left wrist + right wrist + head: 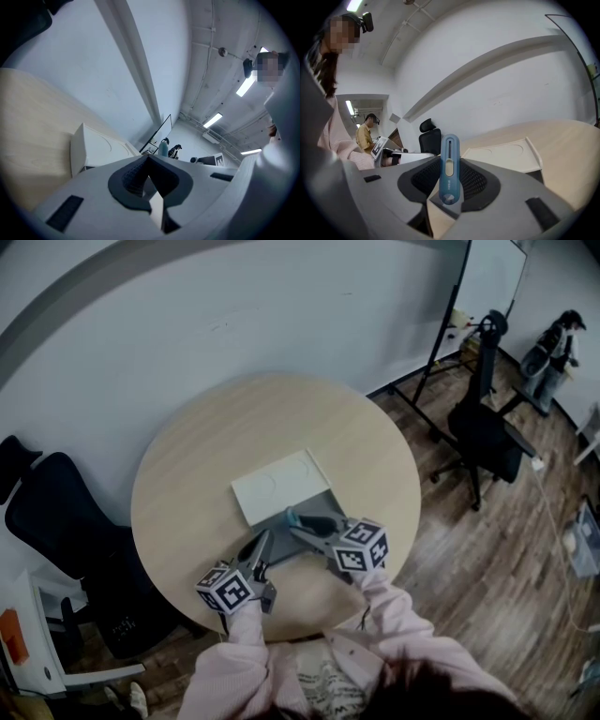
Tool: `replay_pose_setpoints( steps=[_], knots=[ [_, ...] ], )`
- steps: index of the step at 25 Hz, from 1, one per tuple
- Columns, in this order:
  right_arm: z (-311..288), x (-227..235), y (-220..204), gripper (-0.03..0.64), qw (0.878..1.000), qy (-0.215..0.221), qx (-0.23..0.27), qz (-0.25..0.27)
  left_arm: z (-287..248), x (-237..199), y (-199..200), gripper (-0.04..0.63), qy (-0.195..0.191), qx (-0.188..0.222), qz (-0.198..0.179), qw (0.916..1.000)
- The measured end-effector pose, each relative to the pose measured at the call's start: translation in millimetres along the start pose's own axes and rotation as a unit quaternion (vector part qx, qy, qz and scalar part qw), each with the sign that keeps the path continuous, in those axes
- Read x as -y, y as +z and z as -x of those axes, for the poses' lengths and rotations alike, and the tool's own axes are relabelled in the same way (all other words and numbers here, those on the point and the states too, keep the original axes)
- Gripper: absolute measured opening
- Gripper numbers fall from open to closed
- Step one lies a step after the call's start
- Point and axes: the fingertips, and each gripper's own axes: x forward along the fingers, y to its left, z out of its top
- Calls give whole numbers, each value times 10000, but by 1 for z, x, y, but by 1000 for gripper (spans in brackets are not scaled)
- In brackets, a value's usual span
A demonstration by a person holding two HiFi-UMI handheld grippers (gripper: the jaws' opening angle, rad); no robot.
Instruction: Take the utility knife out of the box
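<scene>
Right tool [450,185], jaws clamped on the blue utility knife [449,161], holds it above the box [506,157] mid-removal; next, carry it clear.

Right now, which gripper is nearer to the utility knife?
The right. The right gripper holds the utility knife between its jaws. The left gripper is apart from the knife, closed at the left edge of the box.

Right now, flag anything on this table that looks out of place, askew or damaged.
Nothing stands out. The white lid lies flat on the table just beyond the open grey box, and the blue utility knife stands upright in the right gripper's jaws. No spill or damage shows.
</scene>
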Motion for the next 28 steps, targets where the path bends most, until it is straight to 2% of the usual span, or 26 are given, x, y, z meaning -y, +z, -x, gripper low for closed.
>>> replay_pose_setpoints(
  steps=[9,18,23,28],
  knots=[
    [10,-12,16,141,9989,42,460,-105,3,13,10,0,-188,86,-234,9995],
    [22,-26,27,141,9966,136,782,-208,11,33,8,0,-300,-17,-600,9977],
    [28,-33,31,141,9961,164,852,-168,12,43,9,0,-354,-55,-824,9960],
    [32,-35,32,140,9964,87,838,-13,11,48,2,0,-367,-275,-1068,9932]
  ],
)
